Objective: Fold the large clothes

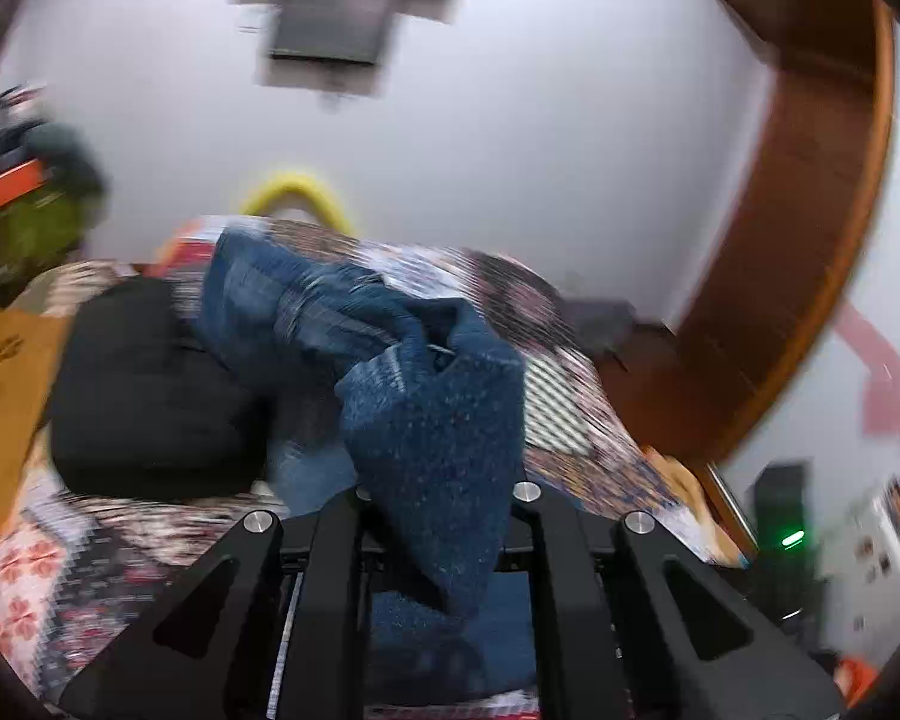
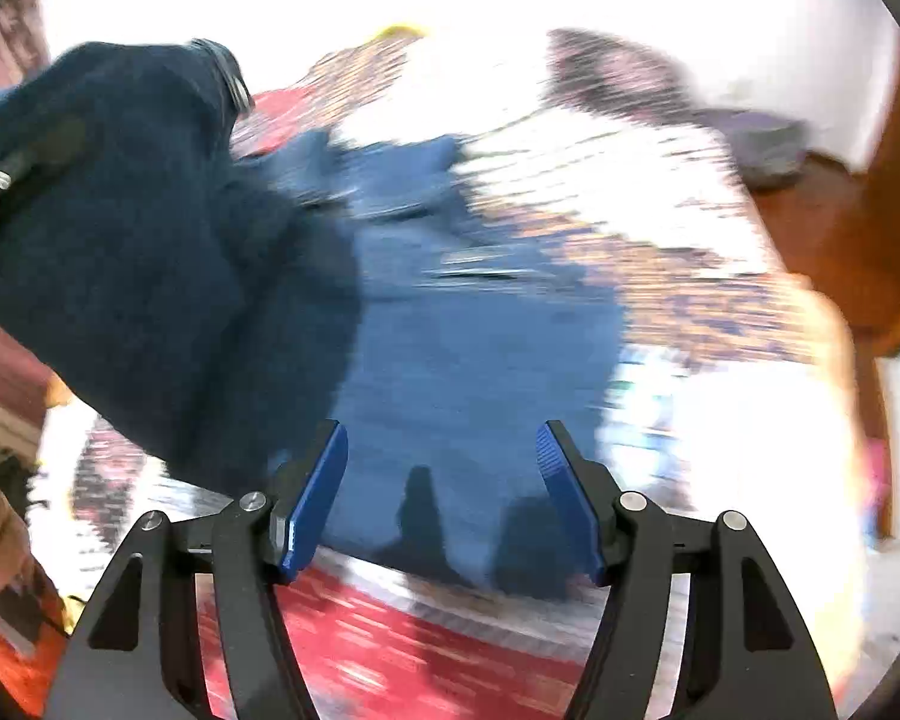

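A large blue knitted garment (image 1: 432, 414) lies on a patterned bedspread (image 1: 570, 414). My left gripper (image 1: 441, 498) is shut on a bunched fold of the blue garment and lifts it; the cloth hides its pads. In the right wrist view the blue garment (image 2: 468, 360) spreads across the bed, with a raised fold at the left (image 2: 138, 228). My right gripper (image 2: 444, 480) is open and empty just above the garment's near edge, its blue pads (image 2: 315, 498) wide apart. Both views are motion-blurred.
A black cushion or bag (image 1: 150, 390) sits left of the garment. A brown wooden headboard (image 1: 810, 228) curves at the right. A white wall (image 1: 510, 150) lies behind. The red-patterned part of the bedspread (image 2: 420, 648) is below my right gripper.
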`<action>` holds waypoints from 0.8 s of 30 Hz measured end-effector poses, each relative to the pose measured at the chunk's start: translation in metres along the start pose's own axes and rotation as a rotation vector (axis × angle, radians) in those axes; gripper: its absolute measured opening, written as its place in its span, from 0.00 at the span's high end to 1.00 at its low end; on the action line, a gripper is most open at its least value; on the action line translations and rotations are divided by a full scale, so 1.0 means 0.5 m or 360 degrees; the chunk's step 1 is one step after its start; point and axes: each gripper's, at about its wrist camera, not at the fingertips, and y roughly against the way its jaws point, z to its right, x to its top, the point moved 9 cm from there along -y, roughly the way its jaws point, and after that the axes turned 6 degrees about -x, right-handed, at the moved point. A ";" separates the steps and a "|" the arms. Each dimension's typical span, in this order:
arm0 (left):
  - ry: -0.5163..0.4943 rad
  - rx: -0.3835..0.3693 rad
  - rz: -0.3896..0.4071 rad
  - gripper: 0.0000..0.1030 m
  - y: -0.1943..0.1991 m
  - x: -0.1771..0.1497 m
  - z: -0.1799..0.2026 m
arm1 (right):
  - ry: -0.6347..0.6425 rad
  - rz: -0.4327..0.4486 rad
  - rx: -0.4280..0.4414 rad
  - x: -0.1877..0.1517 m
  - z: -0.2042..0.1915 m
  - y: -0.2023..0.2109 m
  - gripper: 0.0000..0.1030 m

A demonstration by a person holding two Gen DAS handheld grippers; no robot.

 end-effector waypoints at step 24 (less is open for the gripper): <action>-0.0506 -0.0067 -0.0425 0.32 -0.014 -0.166 0.091 | 0.0096 0.0184 -0.0132 -0.014 0.060 0.105 0.40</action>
